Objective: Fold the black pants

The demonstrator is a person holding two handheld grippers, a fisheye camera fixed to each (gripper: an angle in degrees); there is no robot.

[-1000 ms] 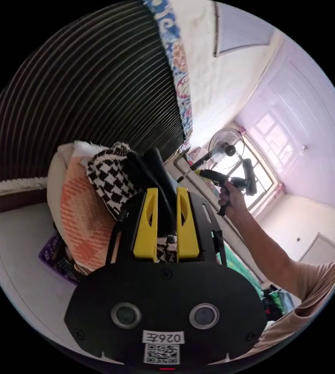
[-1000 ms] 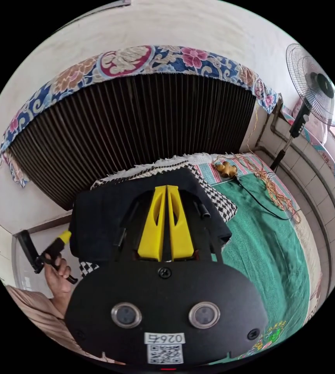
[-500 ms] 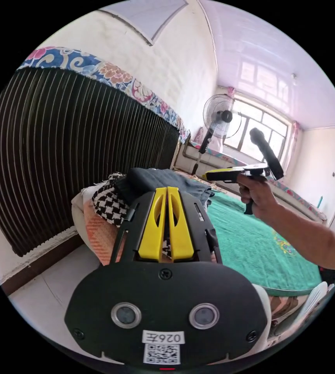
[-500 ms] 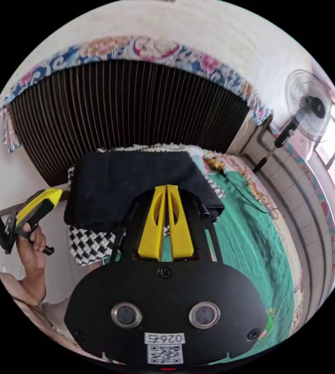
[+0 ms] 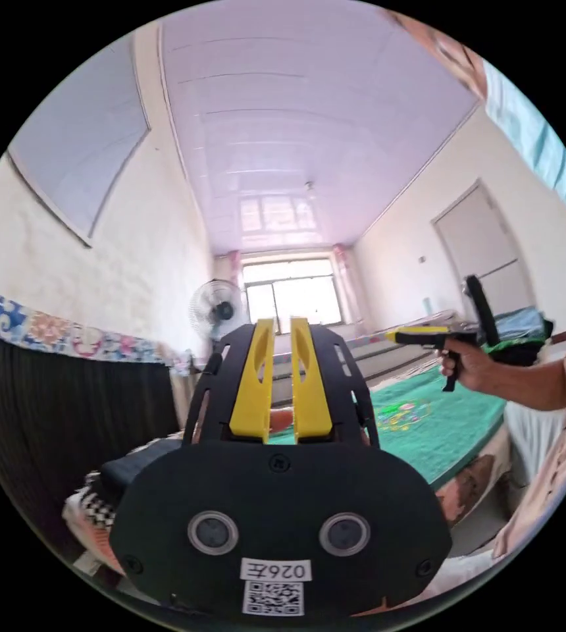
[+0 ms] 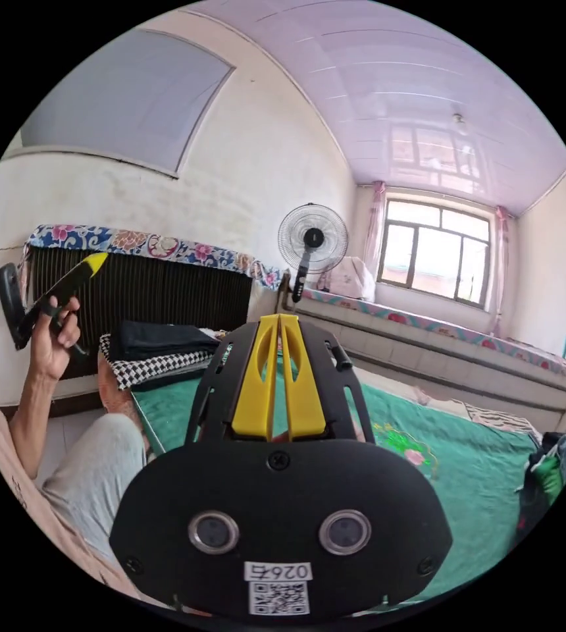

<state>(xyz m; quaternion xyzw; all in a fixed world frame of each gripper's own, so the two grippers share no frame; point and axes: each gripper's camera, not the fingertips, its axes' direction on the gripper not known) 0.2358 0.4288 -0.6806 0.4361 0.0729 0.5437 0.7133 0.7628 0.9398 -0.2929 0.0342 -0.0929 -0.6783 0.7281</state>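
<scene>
While both tools hang in the air away from the cloth, I see the black pants (image 6: 161, 339) folded on a checkered cloth (image 6: 158, 370) at the far corner of the bed (image 6: 467, 461), just below the dark radiator (image 6: 164, 296). My left gripper (image 5: 275, 329) has its fingers slightly apart, holding nothing; my right gripper (image 6: 280, 324) has them pressed together, empty. I judge the fold done. The risk: a careless swing could knock the stack off that edge.

Pants (image 6: 158, 339): matt black cloth, soft-looking. Checked cloth (image 6: 158, 368) under them, woven. Bed cover (image 6: 454, 461): green, matt fabric. Claw (image 6: 280, 322) jaws smooth yellow plastic, body matt black. Ceiling (image 6: 421, 85) glossy panels.
</scene>
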